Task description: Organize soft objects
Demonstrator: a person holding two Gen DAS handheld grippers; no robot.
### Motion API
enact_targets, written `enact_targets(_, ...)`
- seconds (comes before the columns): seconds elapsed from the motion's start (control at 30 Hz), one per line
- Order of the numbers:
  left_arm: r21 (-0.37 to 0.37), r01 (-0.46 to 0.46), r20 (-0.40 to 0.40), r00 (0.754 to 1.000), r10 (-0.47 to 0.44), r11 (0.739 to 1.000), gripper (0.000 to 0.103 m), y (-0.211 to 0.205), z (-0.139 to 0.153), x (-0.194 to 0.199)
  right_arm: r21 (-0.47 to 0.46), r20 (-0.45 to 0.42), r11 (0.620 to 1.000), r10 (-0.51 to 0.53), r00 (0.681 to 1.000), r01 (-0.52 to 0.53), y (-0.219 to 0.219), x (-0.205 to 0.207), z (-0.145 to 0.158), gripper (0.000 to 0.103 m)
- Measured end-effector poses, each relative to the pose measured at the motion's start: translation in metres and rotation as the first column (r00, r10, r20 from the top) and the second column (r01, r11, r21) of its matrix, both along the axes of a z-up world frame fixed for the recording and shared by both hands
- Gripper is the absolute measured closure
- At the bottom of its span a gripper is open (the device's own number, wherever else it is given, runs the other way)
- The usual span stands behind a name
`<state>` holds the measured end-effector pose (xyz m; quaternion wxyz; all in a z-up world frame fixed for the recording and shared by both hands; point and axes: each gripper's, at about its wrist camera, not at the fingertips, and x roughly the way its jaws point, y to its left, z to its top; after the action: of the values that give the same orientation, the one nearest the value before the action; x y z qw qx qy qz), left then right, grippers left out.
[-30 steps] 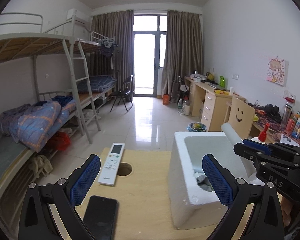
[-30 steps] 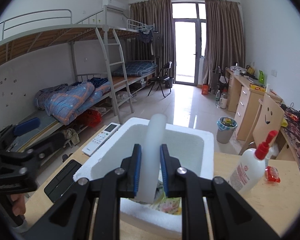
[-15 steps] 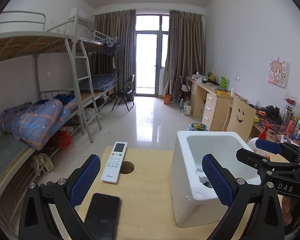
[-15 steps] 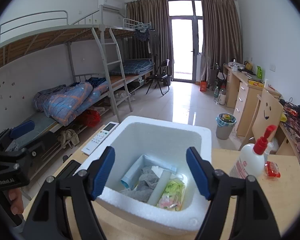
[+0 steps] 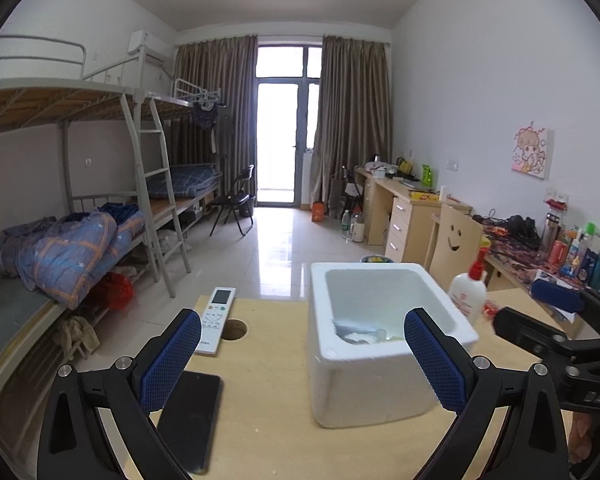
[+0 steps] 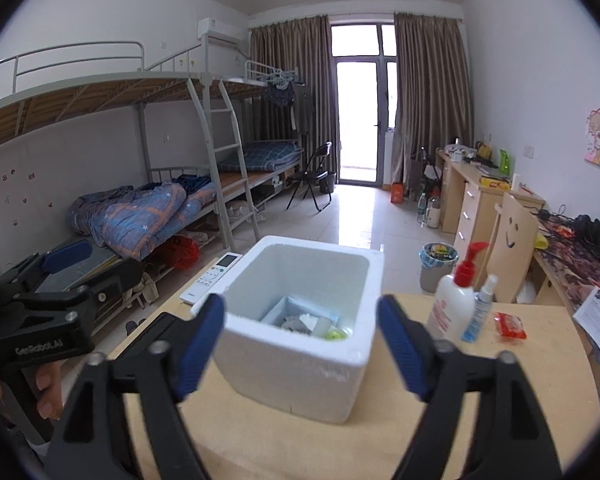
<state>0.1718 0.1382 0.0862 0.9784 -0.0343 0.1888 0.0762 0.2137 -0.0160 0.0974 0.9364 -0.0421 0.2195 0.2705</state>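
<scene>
From the left wrist view, a white foam box (image 5: 384, 344) stood upright and open-topped on the wooden table (image 5: 268, 420), only pale, unclear items showing low inside it. The left gripper (image 5: 302, 356) stood wide apart, holding nothing, its right pad overlapping the box's near corner in the picture. A remote control (image 5: 216, 320) and a dark phone (image 5: 190, 416) lay to the left, long axes running away from the camera. From the right wrist view, the foam box (image 6: 300, 344) held the soft objects (image 6: 300, 322): grey cloth, a blue sheet, white pieces and a yellow-green packet. The right gripper (image 6: 300, 344), its jaws having just been opening, gaped empty before the box. A pump bottle (image 6: 454, 304) stood to the right.
</scene>
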Motion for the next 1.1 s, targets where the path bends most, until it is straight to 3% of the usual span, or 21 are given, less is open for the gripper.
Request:
enact_targets(0.43, -0.008, 0.05, 0.083, 0.995, -0.049, 0.999, 0.001, -0.032, 0.001, -0.067, 0.048, 0.037, 0.996, -0.076, 0.996, 0.074, -0.038, -0.066, -0.002, 0.011)
enact_targets(0.7, -0.013, 0.057, 0.088, 0.995, -0.056, 0.998, 0.001, -0.044, -0.005, -0.084, 0.047, 0.051, 0.995, -0.087, 0.995, 0.084, -0.048, -0.087, -0.013, 0.011)
enact_targets(1.1, -0.004, 0.046, 0.165, 0.985, -0.045, 0.999, 0.001, -0.049, -0.025, -0.109, 0.046, 0.112, 0.993, -0.114, 0.987, 0.11, -0.056, -0.113, -0.035, 0.007)
